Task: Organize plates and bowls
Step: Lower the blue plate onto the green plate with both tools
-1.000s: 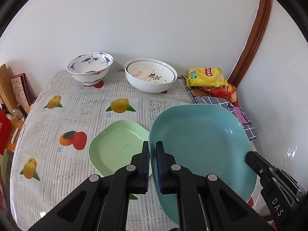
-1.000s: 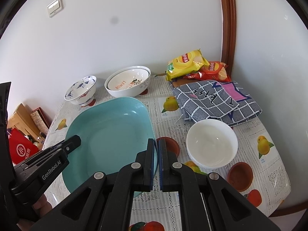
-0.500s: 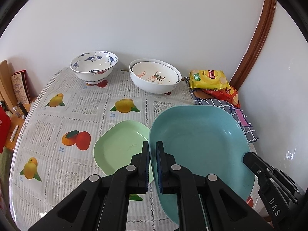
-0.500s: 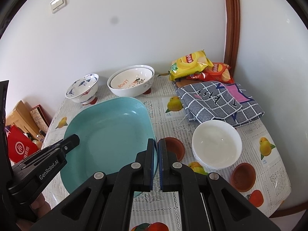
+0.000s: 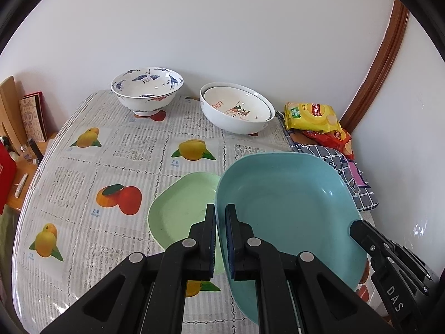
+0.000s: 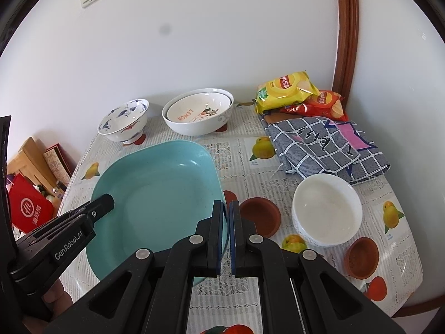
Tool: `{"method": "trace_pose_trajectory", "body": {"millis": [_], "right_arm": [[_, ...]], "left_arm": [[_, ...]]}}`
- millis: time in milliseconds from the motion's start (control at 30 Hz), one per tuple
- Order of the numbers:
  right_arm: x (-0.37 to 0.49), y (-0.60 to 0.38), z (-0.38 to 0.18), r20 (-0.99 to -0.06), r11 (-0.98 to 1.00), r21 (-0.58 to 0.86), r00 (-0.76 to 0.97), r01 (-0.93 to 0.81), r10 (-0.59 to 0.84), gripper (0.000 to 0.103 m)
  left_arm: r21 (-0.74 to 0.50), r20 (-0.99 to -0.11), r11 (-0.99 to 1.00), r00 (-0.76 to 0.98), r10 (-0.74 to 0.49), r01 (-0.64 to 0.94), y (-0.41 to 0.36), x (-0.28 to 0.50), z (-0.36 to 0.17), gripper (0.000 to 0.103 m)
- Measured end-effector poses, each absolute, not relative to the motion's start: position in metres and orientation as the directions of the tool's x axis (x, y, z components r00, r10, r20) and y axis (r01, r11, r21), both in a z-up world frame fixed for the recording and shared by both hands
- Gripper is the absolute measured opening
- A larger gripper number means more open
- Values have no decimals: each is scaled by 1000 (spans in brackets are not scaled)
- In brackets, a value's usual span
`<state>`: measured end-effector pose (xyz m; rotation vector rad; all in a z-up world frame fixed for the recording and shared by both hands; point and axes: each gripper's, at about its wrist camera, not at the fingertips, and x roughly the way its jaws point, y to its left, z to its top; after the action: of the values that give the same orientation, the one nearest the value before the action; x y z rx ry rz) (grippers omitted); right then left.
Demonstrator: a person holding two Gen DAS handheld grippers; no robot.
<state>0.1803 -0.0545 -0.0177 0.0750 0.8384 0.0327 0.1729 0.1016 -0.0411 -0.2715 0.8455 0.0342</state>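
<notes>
Teal plate (image 5: 289, 203) is clamped at opposite rims by left gripper (image 5: 220, 217) and right gripper (image 6: 225, 214), partly over the green plate (image 5: 180, 208).

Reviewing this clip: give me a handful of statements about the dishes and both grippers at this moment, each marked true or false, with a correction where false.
1. Both grippers clamp the teal plate by opposite rims: the left gripper on its left edge, the right gripper on its right edge. True.
2. The green plate sits on top of the teal plate. False: it lies on the tablecloth, partly hidden by the teal plate's left edge.
3. The lemon-print bowl is nested in a larger white bowl. True.
4. The plain white bowl is stacked in the blue-patterned bowl. False: they stand apart at opposite sides of the table.
</notes>
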Motion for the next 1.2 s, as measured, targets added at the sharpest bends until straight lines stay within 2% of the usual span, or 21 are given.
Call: {"method": "trace_pose_trajectory", "body": {"millis": [1200], "right_arm": [[202,7,-75,-809,995,61,579,-79,95,5]], "left_arm": [[-209,-811,946,584,-26,-248,162,170,-94,7]]}}
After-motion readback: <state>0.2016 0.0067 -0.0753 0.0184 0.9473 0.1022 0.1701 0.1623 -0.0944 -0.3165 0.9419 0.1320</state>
